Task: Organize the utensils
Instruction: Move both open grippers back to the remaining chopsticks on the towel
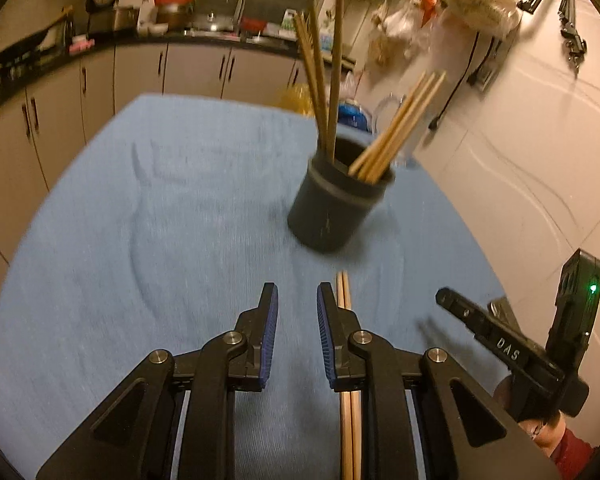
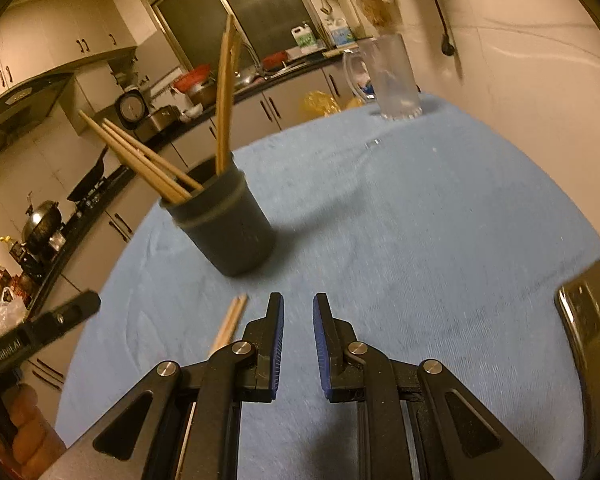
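- The dark holder (image 1: pixel 342 200) stands upright on the blue tablecloth (image 1: pixel 160 240), toward the far side of the tabletop. It already carries several chopsticks (image 1: pixel 320 80), some upright and some leaning over its rim.
- One loose pair of chopsticks (image 1: pixel 344 292) lies flat on the cloth at the near side, short of the holder. I judge this is what is left: most of the task is done, this pair must go in.
- The left gripper (image 1: pixel 298 300) has its jaws a narrow gap apart, with only cloth between them. The loose pair lies just outside its right finger (image 1: pixel 326 312), not between the pads.
- The right gripper (image 2: pixel 298 312) also stands narrowly parted and holds nothing; the loose pair (image 2: pixel 232 320) lies beside its left finger.
- The cloth between the grippers and the holder is free.
- A glass mug (image 2: pixel 392 80) stands near the far right edge and a phone (image 2: pixel 588 320) lies at the right edge, both well apart from the holder. The wall is close behind that edge.
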